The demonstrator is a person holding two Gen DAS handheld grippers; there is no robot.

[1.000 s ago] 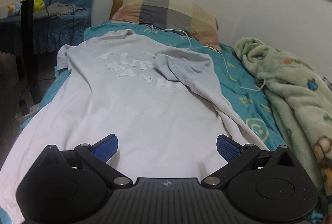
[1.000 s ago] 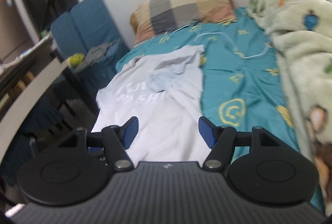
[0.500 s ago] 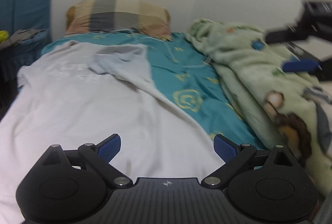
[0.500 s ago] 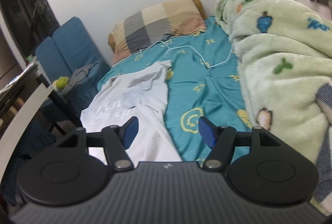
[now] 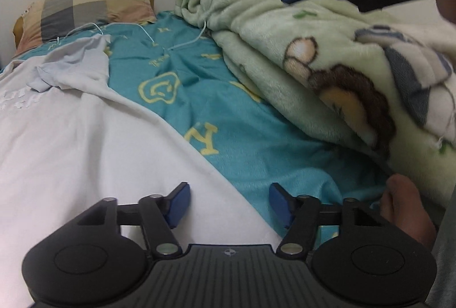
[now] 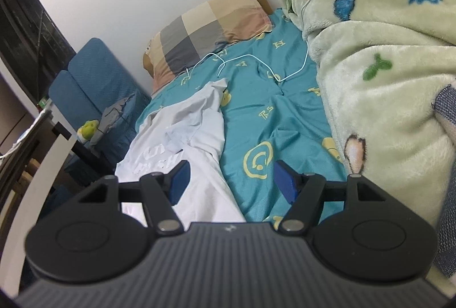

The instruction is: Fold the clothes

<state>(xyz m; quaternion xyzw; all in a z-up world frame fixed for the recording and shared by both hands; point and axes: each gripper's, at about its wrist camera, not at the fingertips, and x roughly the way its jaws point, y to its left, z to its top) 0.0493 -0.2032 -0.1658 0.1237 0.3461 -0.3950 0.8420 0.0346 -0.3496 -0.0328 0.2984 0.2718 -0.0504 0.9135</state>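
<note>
One white shirt (image 5: pixel 85 131) lay spread on the teal bedsheet (image 5: pixel 228 119), a sleeve folded over its printed chest. One checked pillow (image 6: pixel 211 31) sat by the wall, one green blanket (image 6: pixel 384 85) beside it, one white cable (image 6: pixel 256 62) between. Two grippers hovered released: the left gripper (image 5: pixel 228 204) over the shirt's edge, the right gripper (image 6: pixel 230 182) higher.

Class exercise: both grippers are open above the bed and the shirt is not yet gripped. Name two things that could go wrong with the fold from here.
1. The white T-shirt has a sleeve already flopped across its chest, so a fold might trap that bunch.
2. The white charging cable trails over the teal bedsheet near the shirt's top and could snag the right gripper or left gripper.
</note>
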